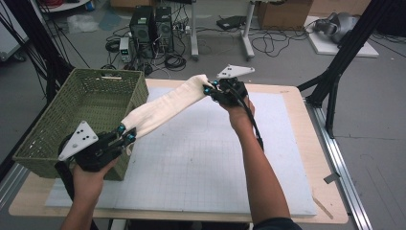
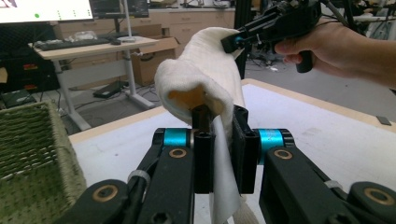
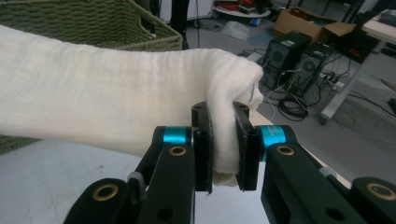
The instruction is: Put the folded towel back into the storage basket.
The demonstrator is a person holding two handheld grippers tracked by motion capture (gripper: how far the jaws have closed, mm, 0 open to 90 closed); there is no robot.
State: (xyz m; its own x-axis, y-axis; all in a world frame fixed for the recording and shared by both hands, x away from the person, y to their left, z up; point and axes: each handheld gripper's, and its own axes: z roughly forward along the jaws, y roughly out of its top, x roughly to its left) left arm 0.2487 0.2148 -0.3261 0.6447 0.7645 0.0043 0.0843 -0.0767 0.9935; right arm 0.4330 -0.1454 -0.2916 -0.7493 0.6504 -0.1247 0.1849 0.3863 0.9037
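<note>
Sagging cream towel [image 1: 165,108] beside green wicker basket [image 1: 81,110] — soft, light, limp | left gripper [image 1: 125,133], right gripper [image 1: 209,89] both clamped on its ends | end grips suit — folds may slip

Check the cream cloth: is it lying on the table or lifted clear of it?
Lifted. The cloth hangs stretched in the air between the left gripper and right gripper, both shut on its ends, beside the green basket.

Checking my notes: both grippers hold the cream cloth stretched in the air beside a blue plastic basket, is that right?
Not quite: the basket is green and woven, as the high view shows. The rest holds: the left gripper and right gripper each clamp an end of the cream cloth, stretched above the table.
</note>
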